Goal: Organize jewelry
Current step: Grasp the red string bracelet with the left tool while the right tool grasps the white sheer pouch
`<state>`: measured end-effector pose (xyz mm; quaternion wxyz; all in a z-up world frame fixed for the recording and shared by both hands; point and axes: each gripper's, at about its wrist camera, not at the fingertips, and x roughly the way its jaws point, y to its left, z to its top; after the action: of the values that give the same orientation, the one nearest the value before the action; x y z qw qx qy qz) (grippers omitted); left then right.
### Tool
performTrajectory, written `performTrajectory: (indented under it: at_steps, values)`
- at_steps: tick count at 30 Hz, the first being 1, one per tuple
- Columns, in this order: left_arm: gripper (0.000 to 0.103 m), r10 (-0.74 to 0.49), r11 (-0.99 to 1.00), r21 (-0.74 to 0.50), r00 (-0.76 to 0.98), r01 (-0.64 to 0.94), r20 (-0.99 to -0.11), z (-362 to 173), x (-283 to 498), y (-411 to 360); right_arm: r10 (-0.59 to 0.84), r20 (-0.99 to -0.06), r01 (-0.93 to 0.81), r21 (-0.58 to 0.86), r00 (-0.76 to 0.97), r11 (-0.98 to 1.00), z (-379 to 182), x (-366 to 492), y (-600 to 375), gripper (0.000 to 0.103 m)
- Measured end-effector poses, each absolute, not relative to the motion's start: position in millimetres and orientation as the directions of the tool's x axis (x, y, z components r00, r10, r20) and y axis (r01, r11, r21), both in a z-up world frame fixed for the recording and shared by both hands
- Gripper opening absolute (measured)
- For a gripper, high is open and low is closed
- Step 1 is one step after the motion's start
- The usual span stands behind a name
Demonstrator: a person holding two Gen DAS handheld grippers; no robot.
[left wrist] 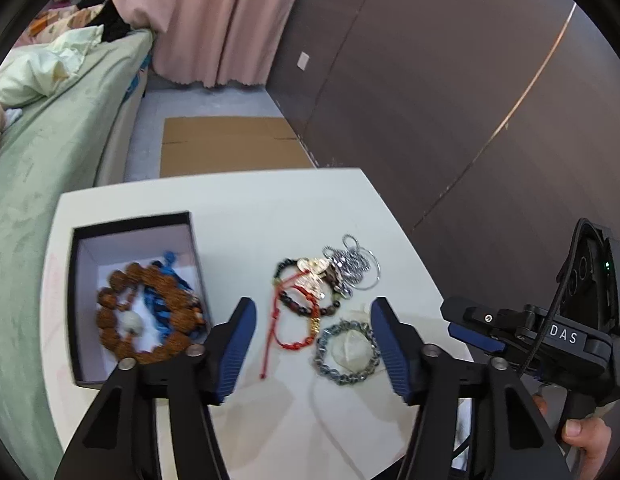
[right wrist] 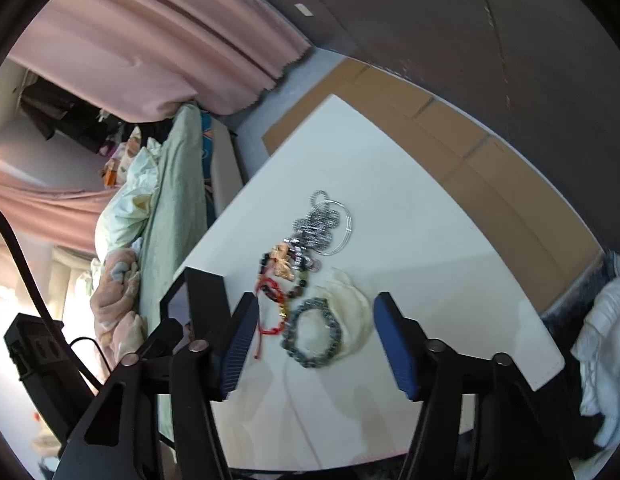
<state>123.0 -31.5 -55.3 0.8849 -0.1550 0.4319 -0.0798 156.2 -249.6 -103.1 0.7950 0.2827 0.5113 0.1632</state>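
**Jewelry sort: mid-task, next pick pending**

Box [left wrist: 194,240] holds 1 brown bead bracelet [left wrist: 149,316] + blue cord. Loose pile [left wrist: 330,276] lies on table [left wrist: 237,200] just right of box; grey chain bracelet [left wrist: 346,352] nearest.

Left gripper [left wrist: 313,344] + right gripper [right wrist: 316,344]: both partly open, empty, above pile.

Next, prob: drop onto grey bracelet, pinch, carry to box. Pieces tangled, may drag. Table edge well right of box; room free.

Black open box [left wrist: 133,224] at 9 o'clock on the table, brown bead bracelet [left wrist: 149,320] and blue cord [left wrist: 165,292] inside, tangled jewelry pile [left wrist: 322,280] at centre, red cord [left wrist: 287,320] trailing to 6, grey chain bracelet [left wrist: 346,350] flat at 5.
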Motion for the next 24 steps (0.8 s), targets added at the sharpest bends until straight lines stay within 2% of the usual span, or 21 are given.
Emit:
performTrajectory:
  at_steps: [3,6,16,24]
  values:
    - [0.045,-0.273,0.945,-0.328,0.591,0.015,-0.759,-65,127,-44,0.54,-0.736,0.06,0.612,0.409,0.788,-110,156,-256,0.052]
    - [0.037,-0.264,0.951,-0.308,0.561,0.017,-0.785,-78,131,-55,0.53,-0.751,0.078,0.602,0.394,0.795,-116,156,-258,0.052]
    - [0.033,-0.184,0.979,-0.204,0.528,0.02,-0.829,-105,145,-76,0.53,-0.755,0.099,0.605,0.387,0.79,-119,159,-268,0.051]
    - [0.029,-0.135,0.986,-0.165,0.513,-0.014,-0.848,-124,157,-79,0.522,-0.761,0.09,0.594,0.386,0.799,-118,162,-267,0.052]
